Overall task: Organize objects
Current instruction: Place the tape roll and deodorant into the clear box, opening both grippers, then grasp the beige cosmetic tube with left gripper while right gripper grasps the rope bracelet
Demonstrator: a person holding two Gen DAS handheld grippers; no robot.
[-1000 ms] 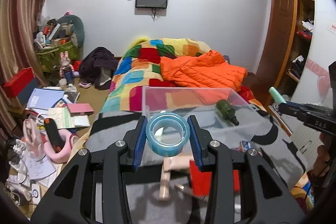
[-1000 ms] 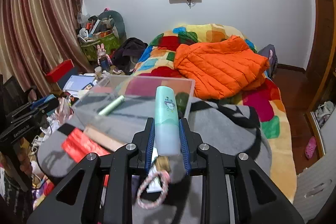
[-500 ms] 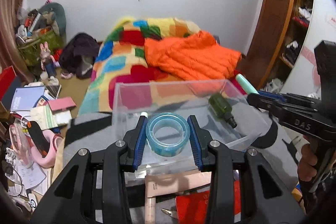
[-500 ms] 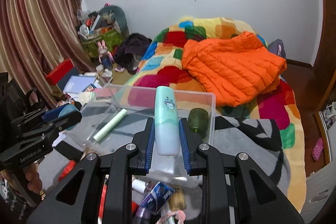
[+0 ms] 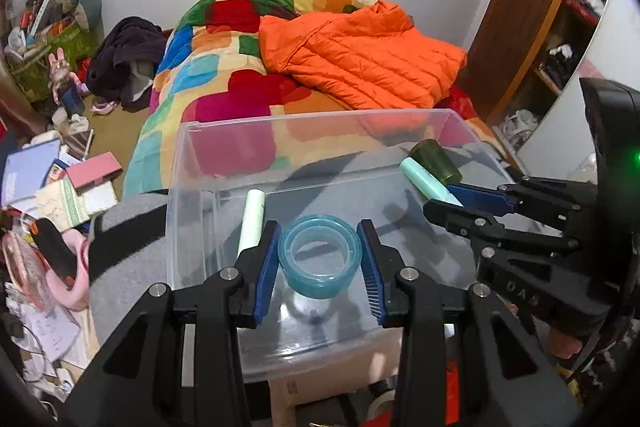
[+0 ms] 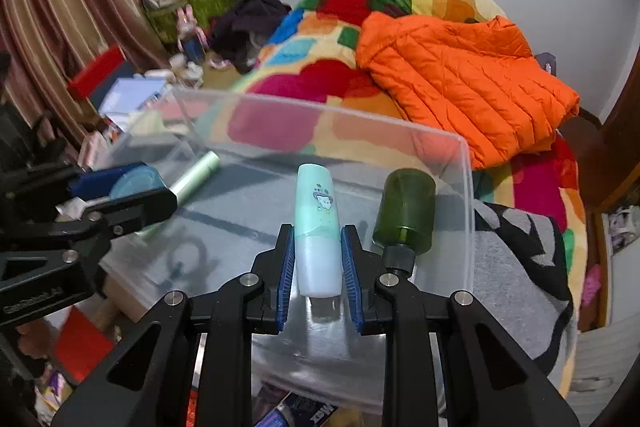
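My left gripper (image 5: pixel 319 259) is shut on a blue tape roll (image 5: pixel 319 254) and holds it over the clear plastic bin (image 5: pixel 192 163). My right gripper (image 6: pixel 318 259) is shut on a mint-green bottle (image 6: pixel 316 227) and holds it over the same bin (image 6: pixel 466 195). Inside the bin lie a pale green tube (image 5: pixel 252 217) and a dark green bottle (image 6: pixel 406 207). The right gripper shows at the right of the left wrist view (image 5: pixel 448 201); the left one shows at the left of the right wrist view (image 6: pixel 132 187).
The bin sits on a grey and black cloth (image 6: pixel 516 267) on a bed with a colourful blanket (image 5: pixel 224 75) and an orange jacket (image 5: pixel 360 55). Books and clutter (image 5: pixel 60 183) cover the floor at left. Red and beige items (image 6: pixel 80 343) lie in front of the bin.
Both grippers moved forward and down over the bin, still holding their objects. The two grippers have come closer together.
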